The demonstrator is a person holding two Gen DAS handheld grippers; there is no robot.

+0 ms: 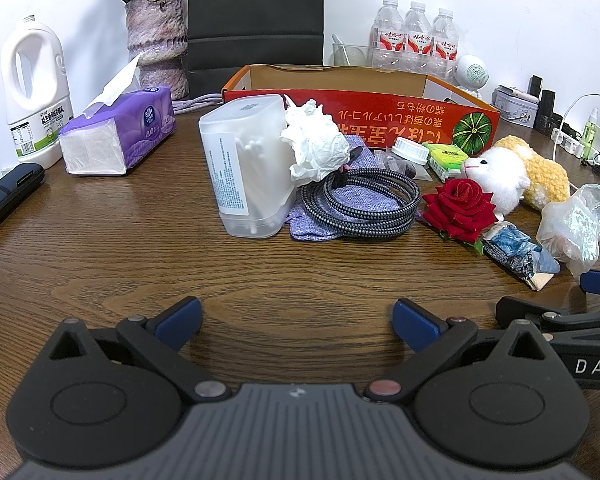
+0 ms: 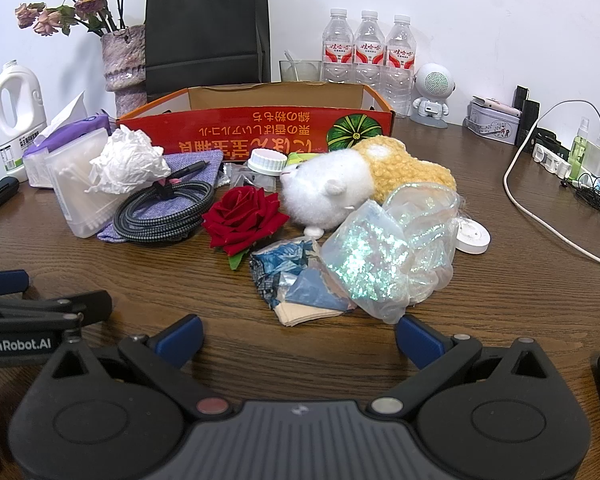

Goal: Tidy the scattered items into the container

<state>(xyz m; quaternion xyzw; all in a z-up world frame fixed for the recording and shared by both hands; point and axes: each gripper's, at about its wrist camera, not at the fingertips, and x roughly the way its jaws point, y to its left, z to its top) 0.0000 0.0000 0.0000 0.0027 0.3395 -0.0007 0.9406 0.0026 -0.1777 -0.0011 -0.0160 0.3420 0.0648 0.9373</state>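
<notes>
A red cardboard box [image 1: 380, 114], open on top, stands at the back of the wooden table; it also shows in the right wrist view [image 2: 260, 132]. In front of it lie a cotton-swab box [image 1: 246, 164], crumpled tissue [image 1: 316, 144], a coiled cable [image 1: 360, 204] on a purple cloth, a red rose [image 2: 242, 220], a plush sheep [image 2: 340, 190], an iridescent bag [image 2: 392, 248] and a blue wrapper [image 2: 296, 280]. My left gripper [image 1: 296, 320] is open and empty, short of the cotton-swab box. My right gripper [image 2: 300, 338] is open and empty, just short of the wrapper and bag.
A purple tissue pack [image 1: 120, 132], a white jug [image 1: 34, 92] and a vase [image 1: 156, 40] stand at the left. Water bottles [image 2: 366, 52], a black paper bag [image 2: 208, 24] and a speaker figure [image 2: 434, 92] stand behind the box. Chargers and cords [image 2: 560, 184] lie at the right.
</notes>
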